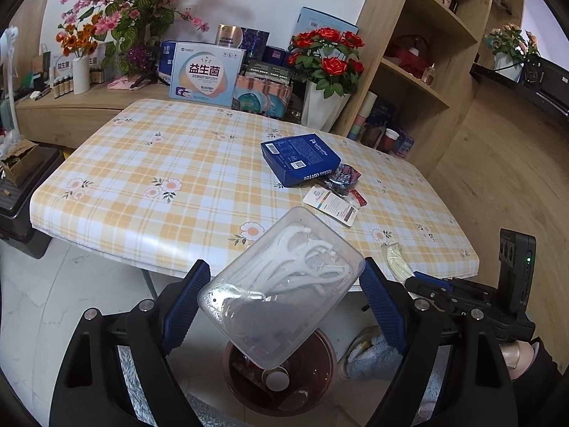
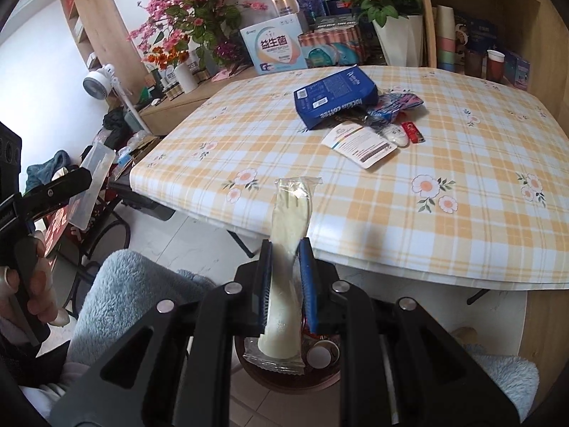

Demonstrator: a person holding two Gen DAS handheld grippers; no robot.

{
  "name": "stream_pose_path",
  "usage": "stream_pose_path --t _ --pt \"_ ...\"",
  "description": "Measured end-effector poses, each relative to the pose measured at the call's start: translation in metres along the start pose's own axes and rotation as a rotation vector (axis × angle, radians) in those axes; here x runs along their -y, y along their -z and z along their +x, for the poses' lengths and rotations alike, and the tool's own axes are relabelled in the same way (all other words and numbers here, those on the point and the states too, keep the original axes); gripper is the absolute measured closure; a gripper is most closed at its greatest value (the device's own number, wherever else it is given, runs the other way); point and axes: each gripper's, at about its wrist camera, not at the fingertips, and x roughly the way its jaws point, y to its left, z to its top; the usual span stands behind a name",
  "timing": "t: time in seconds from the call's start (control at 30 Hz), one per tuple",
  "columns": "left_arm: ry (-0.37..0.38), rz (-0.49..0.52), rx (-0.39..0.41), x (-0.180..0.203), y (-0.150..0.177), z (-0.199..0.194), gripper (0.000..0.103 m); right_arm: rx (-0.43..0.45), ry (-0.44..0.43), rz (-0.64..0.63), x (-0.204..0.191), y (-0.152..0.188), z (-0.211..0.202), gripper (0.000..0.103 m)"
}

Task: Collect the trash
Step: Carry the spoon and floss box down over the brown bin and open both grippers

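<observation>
Step in hand: we carry two pieces of trash from the yellow-checked flowered tablecloth table (image 1: pixel 149 178) toward the dark red round bin (image 1: pixel 313 388) on the floor below its edge.
Left gripper (image 1: pixel 281 291): spread wide, its blue pads clamped on the clear rectangular plastic box of white floss picks (image 1: pixel 281 284), tilted above the bin.
Right gripper (image 2: pixel 286 281): pressed nearly together, pinching the clear sealed wrapper with a pale cream glove inside (image 2: pixel 290 235), which stands upright over the bin.
Next move: we judge each load needs centring over the bin mouth before release, one at a time.
Left on the table: a dark blue cardboard coffee box (image 1: pixel 300 158), a white printed card (image 1: pixel 330 204) and small wrappers beside it.
Hard to make out: the bin's contents, apart from a paper cup; its rim is cut off by the grippers.
</observation>
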Motion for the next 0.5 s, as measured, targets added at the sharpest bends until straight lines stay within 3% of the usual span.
stream_pose_path --t 0.5 --pt "-0.003 -0.017 -0.032 -0.009 0.002 0.016 0.02 -0.059 -0.026 -0.01 -0.007 0.006 0.024 0.084"
